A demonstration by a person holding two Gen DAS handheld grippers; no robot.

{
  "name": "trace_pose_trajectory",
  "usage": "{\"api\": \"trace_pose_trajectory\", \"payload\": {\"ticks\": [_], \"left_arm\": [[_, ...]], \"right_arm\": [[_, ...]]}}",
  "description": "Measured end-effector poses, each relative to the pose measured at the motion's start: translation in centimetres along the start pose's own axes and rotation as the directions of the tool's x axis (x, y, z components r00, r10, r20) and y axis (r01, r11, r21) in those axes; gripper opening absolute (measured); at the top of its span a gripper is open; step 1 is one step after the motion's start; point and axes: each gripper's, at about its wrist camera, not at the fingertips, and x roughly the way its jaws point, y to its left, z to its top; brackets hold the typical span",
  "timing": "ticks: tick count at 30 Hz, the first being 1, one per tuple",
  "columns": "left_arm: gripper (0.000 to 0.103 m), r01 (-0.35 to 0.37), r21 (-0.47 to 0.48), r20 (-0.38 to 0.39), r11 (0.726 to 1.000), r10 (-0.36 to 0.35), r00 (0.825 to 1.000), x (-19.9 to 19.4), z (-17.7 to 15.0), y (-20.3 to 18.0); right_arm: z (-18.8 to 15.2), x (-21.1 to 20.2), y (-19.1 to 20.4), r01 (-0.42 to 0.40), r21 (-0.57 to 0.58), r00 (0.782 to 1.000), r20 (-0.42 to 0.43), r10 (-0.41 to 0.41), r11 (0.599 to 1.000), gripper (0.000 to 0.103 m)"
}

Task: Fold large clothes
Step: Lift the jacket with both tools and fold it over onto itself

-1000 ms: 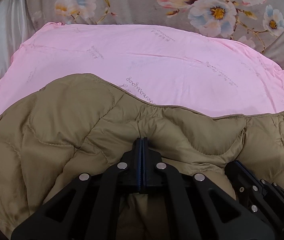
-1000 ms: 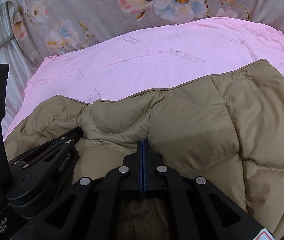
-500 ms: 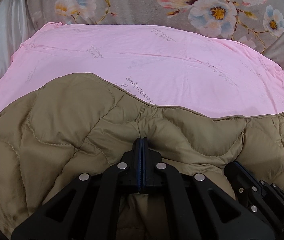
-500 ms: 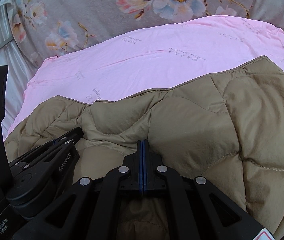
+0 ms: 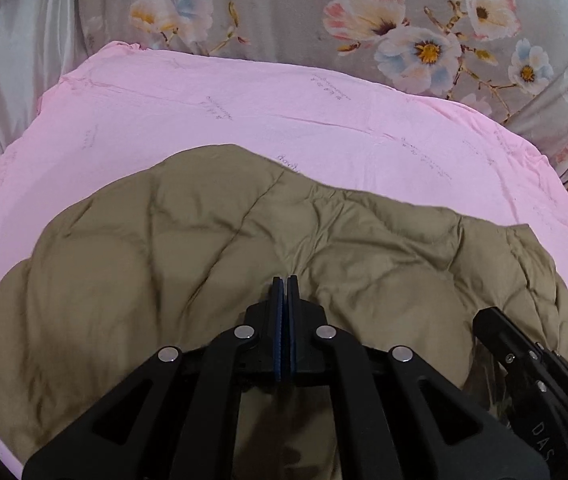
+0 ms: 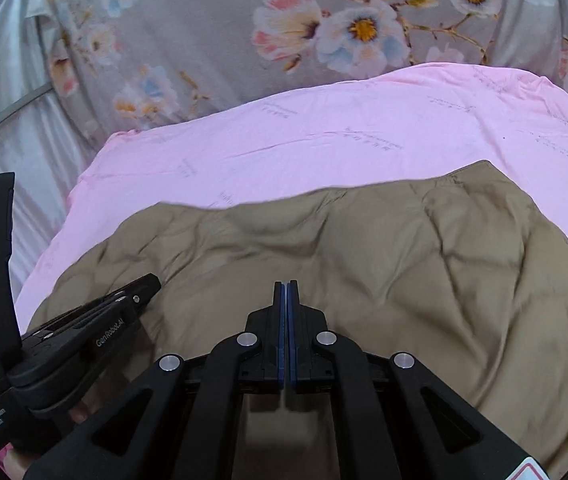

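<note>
Left wrist view shows the olive-brown quilted padded jacket (image 5: 212, 264) filling the lower half of the frame, lying on the pale pink printed sheet (image 5: 244, 120), with the grey floral bedcover (image 5: 284, 12) across the top. The black left gripper (image 5: 285, 280) is clenched, jaws together at a pinch of jacket fabric where creases converge; whether cloth actually sits between the pads cannot be told. At lower right the black right gripper (image 5: 484, 316) rests at the jacket's edge; in the right wrist view it is likewise clenched tight against the padding.

Slippery, puffy fabric could slide out of such thin pinches, dropping the fold. Uneven pull between the two hands would likely skew the edge, and dragging could bunch the sheet beneath.
</note>
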Motion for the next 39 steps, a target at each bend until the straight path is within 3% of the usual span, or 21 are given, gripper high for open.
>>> {"api": "trace_pose_trajectory", "payload": {"ticks": [7, 14, 26, 29, 33, 35, 36, 37, 39], "left_arm": [[0.001, -0.042, 0.055, 0.039, 0.998, 0.04, 0.998, -1.1, -4.0, -0.1], [0.001, -0.101, 0.103, 0.06, 0.99, 0.095, 0.994, -0.2, -4.8, -1.0], [0.0, -0.123, 0.115, 0.047, 0.986, 0.118, 0.992, 0.6, -4.9, -1.3], [0.001, -0.106, 0.113, 0.049, 0.988, 0.101, 0.994, 0.4, -4.9, -1.1], [0.003, 0.03, -0.009, 0.014, 1.0, -0.03, 0.999, -2.8, -5.1, 2.6], [0.019, 0.065, -0.064, 0.024, 0.996, -0.064, 0.998, -5.7, -5.5, 5.6], [0.049, 0.054, -0.073, 0.031, 0.996, -0.052, 0.998, -6.7, -5.5, 6.4], [0.071, 0.027, -0.094, 0.049, 0.995, -0.023, 0.999, -8.3, -5.7, 8.1], [0.074, 0.022, -0.121, 0.074, 0.992, -0.013, 0.997, -10.3, -6.3, 10.7]], "right_arm": [[-3.9, -0.3, 1.5, 0.003, -0.036, 1.0, -0.011, -0.003, 0.999, 0.002], [-4.4, 0.8, 1.3, 0.013, -0.045, 1.0, -0.025, -0.014, 0.999, 0.001], [-4.5, 1.4, 0.9, 0.009, -0.029, 0.999, -0.043, -0.01, 1.0, 0.0], [-4.4, 1.3, 1.0, 0.007, -0.027, 0.999, -0.043, -0.008, 1.0, 0.0], [-4.8, -1.6, 1.1, -0.003, 0.006, 0.999, -0.035, 0.003, 1.0, 0.005], [-5.8, -3.9, 1.6, -0.025, -0.005, 0.999, -0.035, 0.024, 1.0, 0.007], [-6.3, -4.6, 1.8, -0.04, -0.01, 0.998, -0.042, 0.04, 0.999, 0.007], [-7.0, -5.3, 2.0, -0.064, -0.014, 0.996, -0.056, 0.063, 0.998, 0.007], [-8.5, -6.2, 2.6, -0.082, -0.039, 0.994, -0.078, 0.079, 0.996, 0.008]]}}
